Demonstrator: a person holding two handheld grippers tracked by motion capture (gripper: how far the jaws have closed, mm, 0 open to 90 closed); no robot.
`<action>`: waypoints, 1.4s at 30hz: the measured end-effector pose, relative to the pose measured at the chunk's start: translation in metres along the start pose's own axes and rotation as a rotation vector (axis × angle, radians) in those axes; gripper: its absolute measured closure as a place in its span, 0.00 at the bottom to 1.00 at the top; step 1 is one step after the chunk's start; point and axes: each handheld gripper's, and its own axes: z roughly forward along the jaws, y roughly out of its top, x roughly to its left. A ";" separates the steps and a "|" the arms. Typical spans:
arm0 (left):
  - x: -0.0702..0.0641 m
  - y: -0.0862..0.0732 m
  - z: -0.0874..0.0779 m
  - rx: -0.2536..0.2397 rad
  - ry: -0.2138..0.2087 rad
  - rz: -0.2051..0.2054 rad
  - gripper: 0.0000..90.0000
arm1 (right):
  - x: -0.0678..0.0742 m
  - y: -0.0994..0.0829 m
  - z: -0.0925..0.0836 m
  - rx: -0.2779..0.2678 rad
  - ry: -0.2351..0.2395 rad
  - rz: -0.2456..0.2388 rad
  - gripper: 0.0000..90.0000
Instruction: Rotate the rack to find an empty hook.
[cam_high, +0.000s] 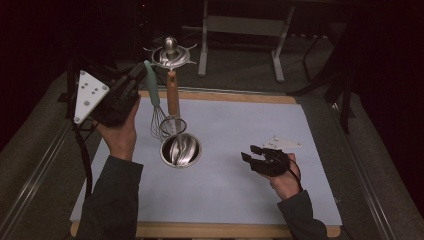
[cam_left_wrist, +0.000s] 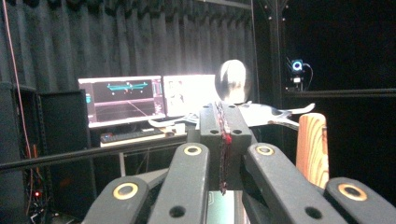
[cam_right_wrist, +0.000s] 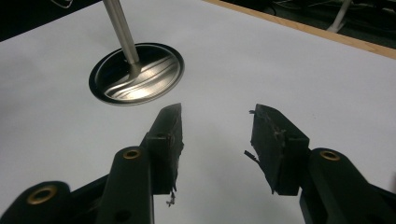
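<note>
Overhead, left hand-held gripper (cam_high: 134, 80) raised at the far left edge of the table (cam_high: 250, 200), clamped on the teal handle of a whisk (cam_high: 156, 107) whose wire head hangs just above and beside a round steel holder (cam_high: 181, 150) near the table's middle; wooden-handled utensil (cam_high: 173, 97) standing in that holder, topped by a shiny metal ornament (cam_high: 170, 52); right hand-held gripper (cam_high: 255, 156) low over the white surface, well apart from the holder, jaws spread and empty. Along the left hand-held gripper (cam_left_wrist: 223, 140), jaws pressed together with barely a slit between, the held handle itself not visible there; wooden handle (cam_left_wrist: 312, 149) just to the right, lit monitors (cam_left_wrist: 123, 100) far behind. Along the right hand-held gripper (cam_right_wrist: 217, 140), jaws wide apart with nothing between, worn pads fraying, steel holder (cam_right_wrist: 137, 74) ahead with a metal rod (cam_right_wrist: 120, 30) rising from it. Likely trouble: whisk wires snagging the wooden-handled utensil and tipping it or dragging the unsteadied holder; possibly a slipping, swinging whisk, gripped so near the handle's end.
</note>
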 end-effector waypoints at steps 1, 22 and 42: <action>0.002 0.000 0.001 0.003 0.002 -0.002 1.00 | 0.000 0.000 0.000 0.000 0.000 0.000 0.59; 0.019 0.002 0.020 0.053 0.062 -0.025 1.00 | -0.003 -0.002 -0.004 -0.002 -0.004 0.006 0.59; 0.026 0.003 0.020 0.083 0.058 -0.032 0.99 | -0.005 -0.006 -0.009 -0.007 -0.006 0.018 0.58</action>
